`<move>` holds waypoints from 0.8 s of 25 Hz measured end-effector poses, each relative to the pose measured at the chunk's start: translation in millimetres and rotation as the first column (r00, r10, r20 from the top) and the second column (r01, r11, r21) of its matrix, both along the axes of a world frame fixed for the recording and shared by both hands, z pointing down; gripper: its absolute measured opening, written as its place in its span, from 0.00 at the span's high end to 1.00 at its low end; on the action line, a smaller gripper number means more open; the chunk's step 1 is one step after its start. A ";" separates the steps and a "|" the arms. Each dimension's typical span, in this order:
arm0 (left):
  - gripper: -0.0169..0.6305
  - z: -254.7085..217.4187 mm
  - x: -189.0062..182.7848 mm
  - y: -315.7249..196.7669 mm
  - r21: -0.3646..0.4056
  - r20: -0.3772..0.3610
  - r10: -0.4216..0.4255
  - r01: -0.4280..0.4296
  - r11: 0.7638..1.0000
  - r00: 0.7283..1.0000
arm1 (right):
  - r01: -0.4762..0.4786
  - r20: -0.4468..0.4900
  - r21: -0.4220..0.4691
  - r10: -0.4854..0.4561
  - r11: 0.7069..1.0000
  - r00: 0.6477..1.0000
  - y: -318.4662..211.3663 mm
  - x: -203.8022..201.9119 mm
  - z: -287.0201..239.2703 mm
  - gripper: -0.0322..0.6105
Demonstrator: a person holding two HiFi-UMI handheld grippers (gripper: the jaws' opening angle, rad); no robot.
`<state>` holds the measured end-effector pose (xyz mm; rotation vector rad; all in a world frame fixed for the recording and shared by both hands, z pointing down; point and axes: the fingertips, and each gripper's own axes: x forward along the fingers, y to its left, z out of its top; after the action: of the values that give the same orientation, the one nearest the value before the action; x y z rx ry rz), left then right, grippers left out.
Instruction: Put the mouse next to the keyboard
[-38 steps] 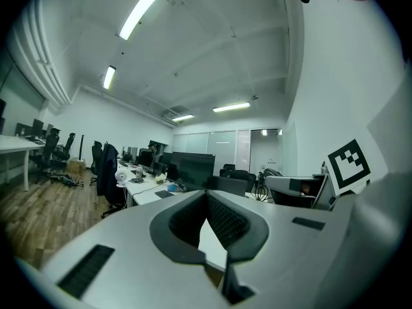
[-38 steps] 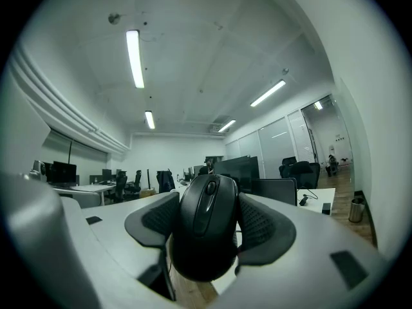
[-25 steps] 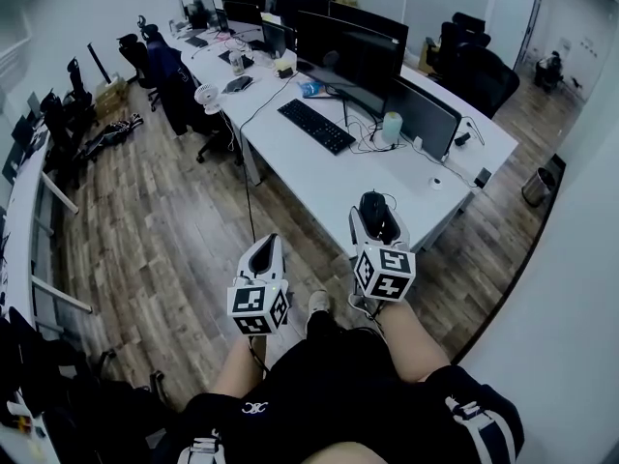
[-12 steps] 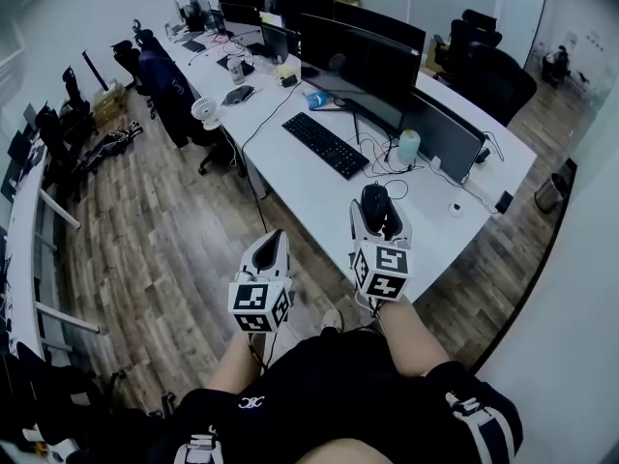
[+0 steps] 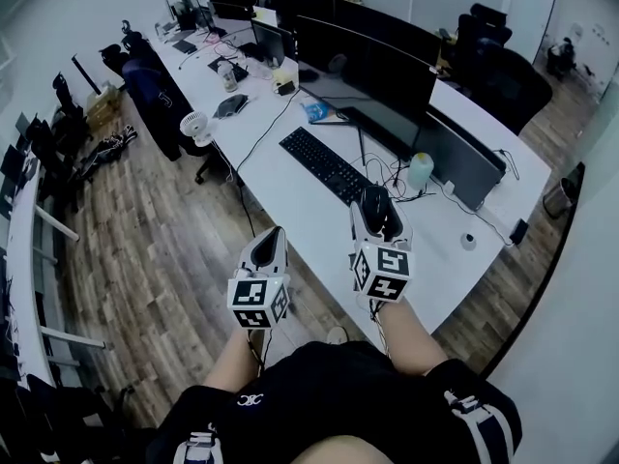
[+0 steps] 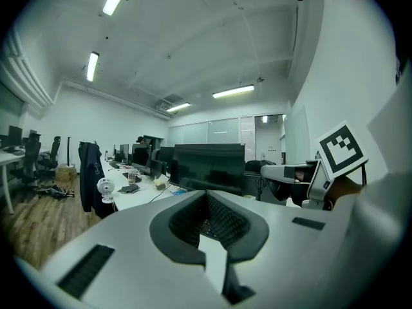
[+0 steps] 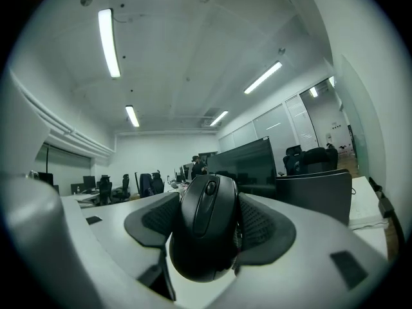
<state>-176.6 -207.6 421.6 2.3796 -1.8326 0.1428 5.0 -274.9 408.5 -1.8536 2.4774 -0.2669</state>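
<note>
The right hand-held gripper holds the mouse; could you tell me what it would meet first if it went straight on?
Most likely the large dark monitor, since the right hand-held gripper and its mouse point roughly level above the desk; depth is hard to judge.

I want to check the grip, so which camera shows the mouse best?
The right gripper view: the mouse fills the centre, clamped in the right gripper. The head view shows it small, from above; in the left gripper view it can't be made out.
</note>
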 end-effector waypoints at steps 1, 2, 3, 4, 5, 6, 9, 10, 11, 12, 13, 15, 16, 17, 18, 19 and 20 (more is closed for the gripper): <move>0.95 0.9 1.3 -11.9 -0.002 -0.001 0.001 -0.001 1.000 1.000 | 0.000 0.001 -0.005 0.000 1.000 1.000 -11.1 1.4 1.9 0.48; 0.95 2.5 3.2 -22.5 -0.007 -0.003 0.003 -0.003 1.000 1.000 | -0.002 -0.001 -0.010 0.002 1.000 1.000 -21.1 3.3 3.6 0.48; 0.95 4.7 5.2 -31.4 -0.013 -0.006 0.007 -0.007 1.000 1.000 | -0.005 -0.005 -0.015 0.005 1.000 1.000 -29.5 4.9 5.3 0.48; 0.95 7.3 6.8 -38.7 -0.021 -0.007 0.014 -0.014 1.000 1.000 | -0.008 -0.007 -0.020 0.008 1.000 1.000 -35.7 6.0 6.9 0.48; 0.95 10.3 8.4 -44.9 -0.030 -0.008 0.022 -0.022 0.999 1.000 | -0.011 -0.010 -0.024 0.011 1.000 1.000 -39.9 7.2 8.5 0.48; 0.95 13.5 10.6 -50.7 -0.038 -0.008 0.033 -0.033 0.999 0.999 | -0.016 -0.012 -0.028 0.016 0.999 1.000 -43.0 9.2 10.2 0.48; 0.95 20.6 22.6 -70.3 -0.059 -0.014 0.072 -0.073 0.996 0.997 | -0.044 -0.005 -0.042 0.044 0.998 0.999 -51.1 24.0 14.6 0.48; 0.95 21.7 28.1 -77.3 -0.065 -0.015 0.087 -0.088 0.994 0.996 | -0.054 0.003 -0.049 0.055 0.997 0.998 -53.9 31.1 16.2 0.48; 0.95 22.2 34.2 -84.4 -0.071 -0.016 0.103 -0.104 0.992 0.995 | -0.066 0.009 -0.057 0.067 0.996 0.998 -56.9 38.5 18.2 0.48; 0.95 22.2 41.1 -91.6 -0.076 -0.015 0.123 -0.124 0.989 0.992 | -0.084 0.010 -0.066 0.085 0.994 0.996 -59.8 46.3 20.4 0.48; 0.95 22.0 49.0 -98.9 -0.080 -0.015 0.149 -0.150 0.985 0.989 | -0.108 0.007 -0.074 0.109 0.991 0.994 -62.3 54.5 22.7 0.48; 0.95 22.7 68.1 -113.4 -0.086 -0.017 0.216 -0.216 0.973 0.976 | -0.167 -0.004 -0.087 0.167 0.982 0.986 -65.9 71.9 27.3 0.48; 0.95 23.9 78.0 -120.8 -0.086 -0.016 0.251 -0.251 0.964 0.968 | -0.196 -0.009 -0.089 0.196 0.977 0.981 -67.9 80.2 29.6 0.48; 0.95 25.7 87.3 -128.3 -0.086 -0.017 0.286 -0.286 0.954 0.958 | -0.225 -0.014 -0.091 0.224 0.970 0.974 -69.9 87.7 32.0 0.48; 0.95 27.8 95.5 -135.7 -0.086 -0.018 0.320 -0.320 0.943 0.947 | -0.254 -0.020 -0.093 0.253 0.963 0.967 -71.4 94.5 34.7 0.48; 0.95 29.6 102.4 -143.4 -0.087 -0.022 0.352 -0.353 0.932 0.936 | -0.284 -0.027 -0.098 0.282 0.954 0.959 -72.7 100.3 38.0 0.48; 0.95 30.9 108.0 -151.8 -0.086 -0.028 0.382 -0.383 0.920 0.924 | -0.312 -0.033 -0.104 0.310 0.945 0.950 -74.5 105.2 41.7 0.48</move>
<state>-68.6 -359.5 452.5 2.6365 -1.3009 0.2456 110.2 -349.3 450.2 -2.2592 2.1715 -0.3784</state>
